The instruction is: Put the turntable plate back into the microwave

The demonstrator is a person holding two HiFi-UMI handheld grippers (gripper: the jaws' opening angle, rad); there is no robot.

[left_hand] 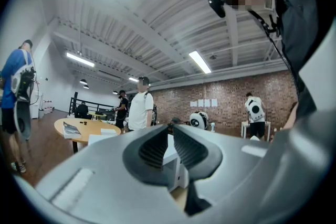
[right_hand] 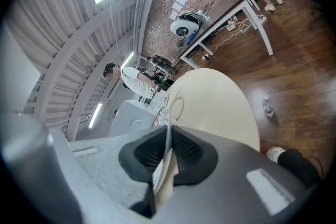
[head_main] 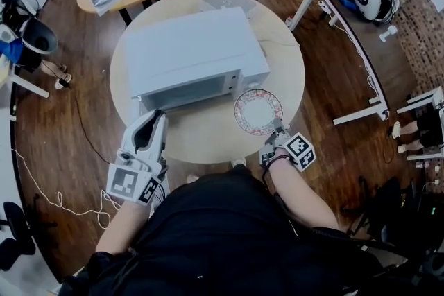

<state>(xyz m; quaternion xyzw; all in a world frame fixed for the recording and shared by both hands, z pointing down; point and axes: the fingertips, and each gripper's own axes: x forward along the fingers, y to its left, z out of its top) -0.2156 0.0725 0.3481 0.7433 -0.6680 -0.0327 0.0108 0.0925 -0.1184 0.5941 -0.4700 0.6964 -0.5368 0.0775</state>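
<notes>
Head view: the microwave point(head_main: 187, 55) stands mid-frame on the round desk point(head_main: 284, 73). The turntable plate point(head_main: 258, 111) sits just right of its front, gripped at the near rim by the right tool point(head_main: 276, 132), while the left tool point(head_main: 154, 118) waits at the front's lower-left corner. Left gripper view: the left tool point(left_hand: 171, 128) is clenched on nothing. Right gripper view: the right tool point(right_hand: 169, 136) pinches the plate's rim edge-on, so the step in hand is judged to be the carry. The next move calls for an open cavity, not confirmed here, and a level slide inward.
</notes>
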